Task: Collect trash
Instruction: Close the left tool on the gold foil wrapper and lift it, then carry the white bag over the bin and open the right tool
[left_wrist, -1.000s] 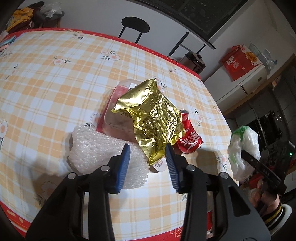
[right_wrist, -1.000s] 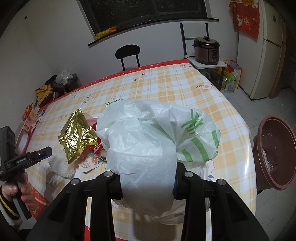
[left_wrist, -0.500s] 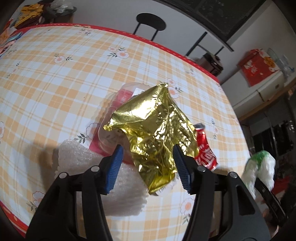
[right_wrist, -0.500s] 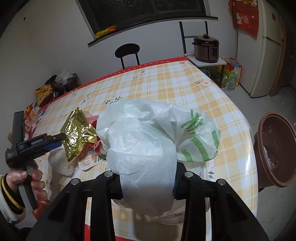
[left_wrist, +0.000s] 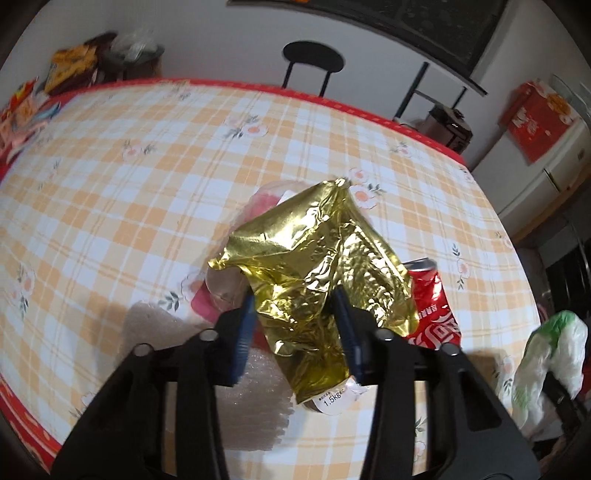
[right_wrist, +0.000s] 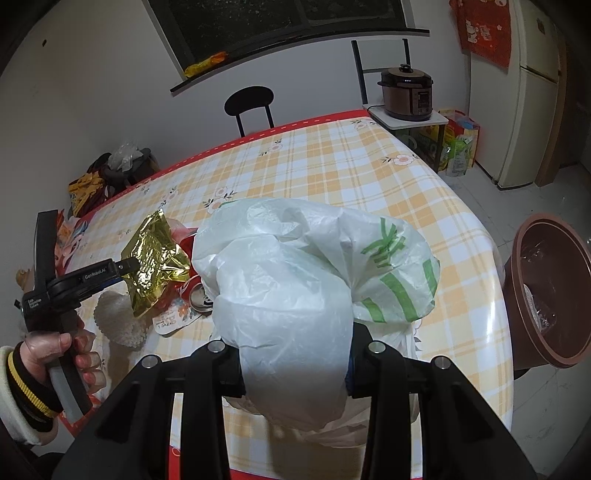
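The left gripper (left_wrist: 295, 314) is closing its jaws on the gold wrapper (left_wrist: 314, 273) between them, a can (left_wrist: 432, 314) just right. The right gripper (right_wrist: 295, 354) clamps the bag (right_wrist: 295, 277).

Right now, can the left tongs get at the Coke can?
Probably not directly. The left tongs are closing around the gold foil bag, which drapes over part of the red can beside it. Clear the bag first.

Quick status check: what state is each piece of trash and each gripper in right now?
Gold foil bag: crumpled, between closing left gripper pads.
Red can: lying on its side, opened.
White foam wrap: flat on table.
Plastic bag: bunched, clamped in right gripper.
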